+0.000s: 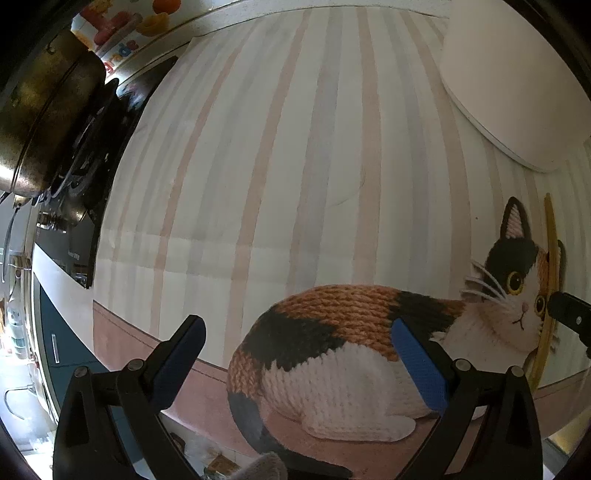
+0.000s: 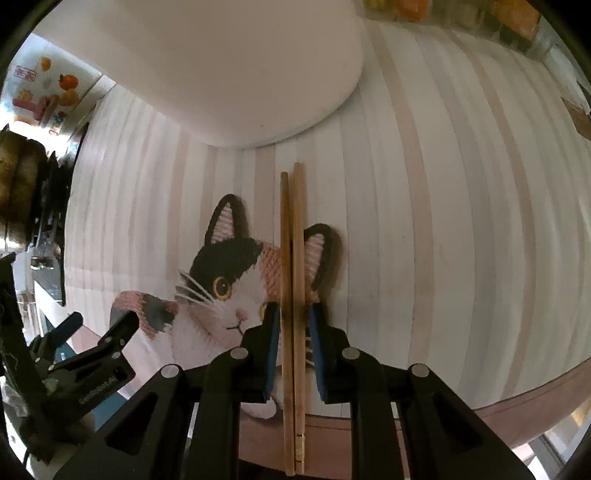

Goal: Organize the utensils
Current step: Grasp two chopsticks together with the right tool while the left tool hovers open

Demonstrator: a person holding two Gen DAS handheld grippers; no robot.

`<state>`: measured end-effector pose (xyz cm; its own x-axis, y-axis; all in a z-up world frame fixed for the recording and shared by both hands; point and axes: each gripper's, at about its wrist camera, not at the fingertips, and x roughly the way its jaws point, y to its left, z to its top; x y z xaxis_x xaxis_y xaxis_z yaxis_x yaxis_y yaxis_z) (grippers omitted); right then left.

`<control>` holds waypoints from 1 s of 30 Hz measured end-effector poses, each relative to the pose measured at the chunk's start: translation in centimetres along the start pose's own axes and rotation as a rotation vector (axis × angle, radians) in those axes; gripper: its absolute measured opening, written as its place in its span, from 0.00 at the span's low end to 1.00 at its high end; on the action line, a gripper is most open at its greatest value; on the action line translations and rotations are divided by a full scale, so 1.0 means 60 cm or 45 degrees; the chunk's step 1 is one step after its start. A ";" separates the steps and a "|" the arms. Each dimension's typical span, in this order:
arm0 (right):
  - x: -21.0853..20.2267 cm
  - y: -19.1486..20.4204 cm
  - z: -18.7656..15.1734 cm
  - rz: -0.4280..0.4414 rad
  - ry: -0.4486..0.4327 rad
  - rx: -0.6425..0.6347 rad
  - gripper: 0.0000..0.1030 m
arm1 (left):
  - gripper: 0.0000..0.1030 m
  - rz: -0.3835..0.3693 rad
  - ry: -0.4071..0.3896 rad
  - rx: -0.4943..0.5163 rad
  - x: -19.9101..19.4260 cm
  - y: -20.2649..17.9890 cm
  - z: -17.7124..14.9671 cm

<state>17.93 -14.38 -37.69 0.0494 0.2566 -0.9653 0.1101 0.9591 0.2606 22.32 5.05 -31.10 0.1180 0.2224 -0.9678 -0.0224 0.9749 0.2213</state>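
Observation:
Two wooden chopsticks [image 2: 292,295] lie side by side on a striped placemat [image 2: 424,221] with a knitted cat picture, tips pointing at a white bowl [image 2: 229,70]. My right gripper [image 2: 292,314] straddles them, its blue pads close on either side with small gaps; whether it grips them is unclear. My left gripper [image 1: 299,332] is open and empty above the cat's body on the placemat [image 1: 277,166]. In the left wrist view the chopsticks [image 1: 550,258] show at the right edge with a right gripper fingertip [image 1: 569,314], and the white bowl [image 1: 517,81] sits top right.
A gas stove with a dark metal pot [image 1: 40,118] stands left of the placemat. A fruit-print wall [image 1: 122,26] runs behind. The left gripper [image 2: 96,332] shows at the lower left of the right wrist view. The counter's front edge lies just below the placemat.

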 end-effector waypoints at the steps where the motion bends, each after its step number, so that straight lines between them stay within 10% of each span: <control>1: 0.000 0.012 0.003 -0.018 0.003 -0.013 0.17 | 1.00 -0.002 0.002 0.004 0.002 0.000 0.001; 19: 0.003 -0.010 0.001 0.141 0.047 0.199 0.13 | 1.00 -0.036 0.016 0.038 0.002 -0.013 0.005; 30: 0.011 0.008 -0.003 0.035 0.071 0.082 0.13 | 1.00 -0.054 0.020 0.052 0.005 -0.008 0.011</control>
<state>17.83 -13.69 -38.21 -0.0020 0.2906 -0.9568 0.1734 0.9424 0.2859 23.01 4.63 -31.44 0.1024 0.1814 -0.9781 0.0227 0.9826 0.1846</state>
